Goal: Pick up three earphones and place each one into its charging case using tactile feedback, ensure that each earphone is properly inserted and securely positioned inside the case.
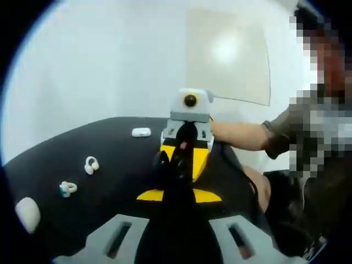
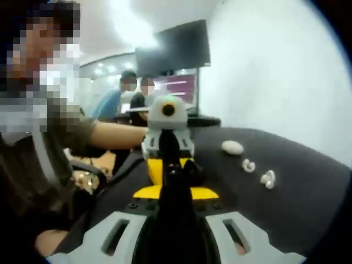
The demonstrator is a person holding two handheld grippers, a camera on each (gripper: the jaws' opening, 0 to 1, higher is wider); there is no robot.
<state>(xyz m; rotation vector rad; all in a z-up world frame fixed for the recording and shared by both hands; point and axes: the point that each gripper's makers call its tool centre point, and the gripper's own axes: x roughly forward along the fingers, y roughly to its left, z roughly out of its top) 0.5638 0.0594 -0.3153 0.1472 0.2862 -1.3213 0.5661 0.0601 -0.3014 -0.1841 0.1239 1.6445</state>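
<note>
Two earphones (image 1: 91, 164) lie on the black table (image 1: 55, 159); no writing legible.

A black tabletop (image 1: 82, 148) stands before a plain white wall (image 1: 99, 60) bearing a pale rectangular panel (image 1: 228, 55). In the right gripper view a dark screen (image 2: 173, 49) hangs high on the far wall, above two people (image 2: 129, 93) in the background beside a lit display (image 2: 179, 88).

white earphones (image 1: 91, 164) and case (image 1: 141, 132) on a black table (image 1: 66, 159); yellow-and-grey gripper (image 1: 184, 151).
</note>
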